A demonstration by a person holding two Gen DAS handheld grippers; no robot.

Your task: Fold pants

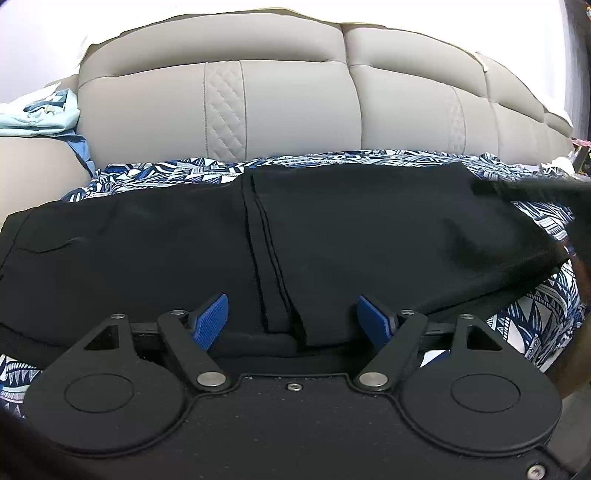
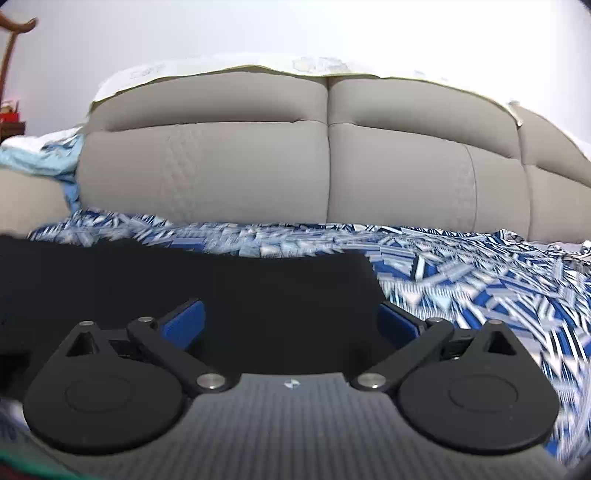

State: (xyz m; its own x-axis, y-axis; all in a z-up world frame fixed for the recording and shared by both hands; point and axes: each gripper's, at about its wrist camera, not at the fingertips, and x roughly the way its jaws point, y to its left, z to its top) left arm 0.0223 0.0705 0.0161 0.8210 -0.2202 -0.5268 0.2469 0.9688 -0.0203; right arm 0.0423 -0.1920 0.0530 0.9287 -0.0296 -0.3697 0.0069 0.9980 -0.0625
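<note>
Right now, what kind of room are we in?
Probably a bedroom or living room at home. Black pants lie on a blue-and-white patterned sheet against a padded beige upholstered back, a headboard or sofa back. Crumpled light-blue fabric sits at the left.

beige padded headboard (image 1: 280, 110), white wall (image 2: 295, 29)

Left gripper (image 1: 293, 315): matte black body, speckled top plate, two round discs with raised circular insets. Black linkage arms on silver pivot pins; one cross-head screw at plate centre, another at lower right corner. Fingers (image 1: 210, 317) blue, ribbed pads.

Right gripper (image 2: 291, 321): same layout, but top plate shows carbon-fibre weave; blue fingers (image 2: 183, 322), silver pins.
</note>
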